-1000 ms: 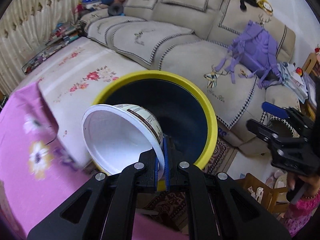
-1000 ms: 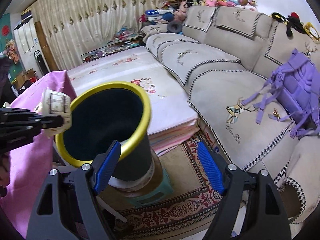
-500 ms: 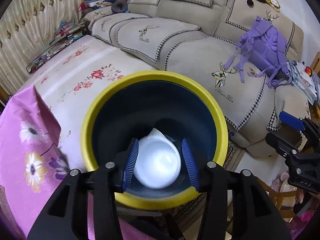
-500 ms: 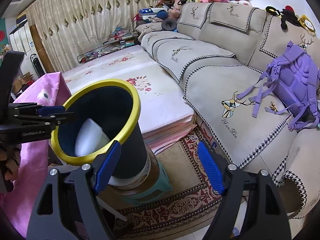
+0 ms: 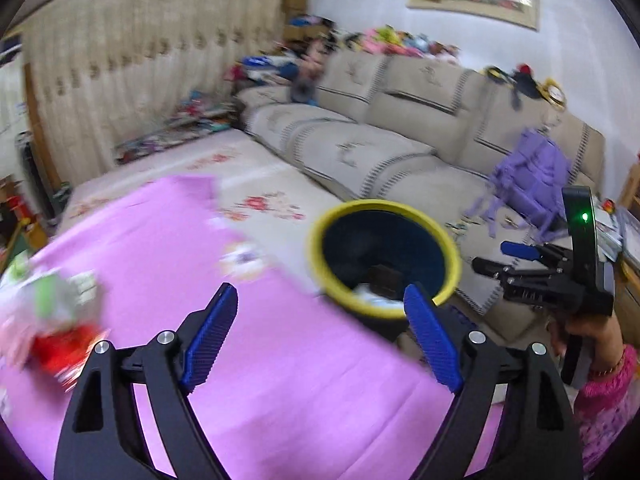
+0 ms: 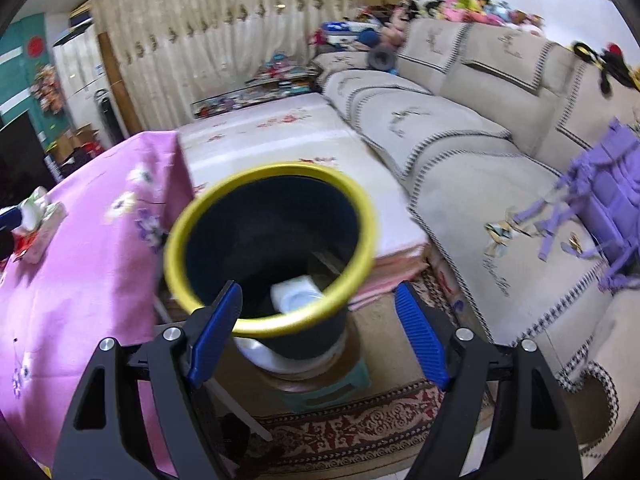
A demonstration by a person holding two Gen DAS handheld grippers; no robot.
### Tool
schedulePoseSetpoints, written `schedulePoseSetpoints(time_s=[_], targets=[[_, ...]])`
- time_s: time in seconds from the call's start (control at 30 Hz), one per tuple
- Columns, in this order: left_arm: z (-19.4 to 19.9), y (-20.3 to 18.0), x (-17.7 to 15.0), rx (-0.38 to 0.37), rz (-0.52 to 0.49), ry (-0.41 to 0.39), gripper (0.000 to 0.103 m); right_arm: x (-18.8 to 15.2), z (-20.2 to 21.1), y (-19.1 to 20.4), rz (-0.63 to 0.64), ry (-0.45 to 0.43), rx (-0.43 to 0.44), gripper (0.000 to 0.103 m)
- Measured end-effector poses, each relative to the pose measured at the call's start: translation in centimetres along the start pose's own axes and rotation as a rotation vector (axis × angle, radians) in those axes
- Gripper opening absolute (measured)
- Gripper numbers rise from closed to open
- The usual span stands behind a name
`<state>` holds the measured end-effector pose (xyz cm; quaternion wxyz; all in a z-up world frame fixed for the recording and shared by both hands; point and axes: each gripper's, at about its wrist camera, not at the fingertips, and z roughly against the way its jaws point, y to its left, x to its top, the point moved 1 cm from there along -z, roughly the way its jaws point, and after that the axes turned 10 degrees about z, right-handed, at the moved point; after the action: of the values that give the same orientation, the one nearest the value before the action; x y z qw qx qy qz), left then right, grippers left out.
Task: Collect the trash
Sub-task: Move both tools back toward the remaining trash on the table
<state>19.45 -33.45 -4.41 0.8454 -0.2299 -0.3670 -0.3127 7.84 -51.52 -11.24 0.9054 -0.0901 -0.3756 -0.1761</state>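
Now, with my left gripper (image 5: 320,336) just opened and empty over the pink tablecloth (image 5: 280,380) and my right gripper (image 6: 318,336) gaping empty before the yellow-rimmed bin (image 6: 362,216) — white bowl (image 6: 296,296) inside — I risk knocking it off its stool (image 6: 320,392), or fumbling the blurred wrappers (image 5: 52,320) farther left.

Beige sofa (image 6: 460,152), cream curtains (image 6: 224,40), patterned rug (image 6: 360,432).
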Motion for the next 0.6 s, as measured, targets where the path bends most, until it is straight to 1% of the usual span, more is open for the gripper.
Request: schedulePoseSetpoints(time_s=[0.13,0.23,0.27,0.37,0.47,0.5,0.6], targets=[[4.7,6.5,-2.1,0.108,0.071,-0.054,0.085,1.8,-0.4,4.7,0.063,-0.011,0.068,0.075],[8.2,12.0,-4.1,0.221,0.131,-0.090,0.086,3.3,-0.6,9.0,0.123,-0.024,0.126,0.075],[8.9,13.4,-4.6,0.247,0.144,-0.096,0.086,3.9,-0.6,10.7,0.144,-0.031,0.151,0.075],[11.4,18.2,-6.7,0.354,0.198,-0.131,0.086,5.4,-0.6,15.4,0.203,-0.045,0.220,0.075],[12.6,21.4,-7.9,0.410,0.222,-0.163,0.086,6.9,-0.4,20.6,0.263,-0.067,0.295,0.075],[12.8,22.5,-8.3,0.432,0.226,-0.176,0.086,7.5,-0.3,22.6,0.283,-0.074,0.332,0.075],[12.8,24.6,-9.1,0.465,0.262,-0.183,0.086,8.6,-0.1,26.4,0.310,-0.090,0.397,0.075]])
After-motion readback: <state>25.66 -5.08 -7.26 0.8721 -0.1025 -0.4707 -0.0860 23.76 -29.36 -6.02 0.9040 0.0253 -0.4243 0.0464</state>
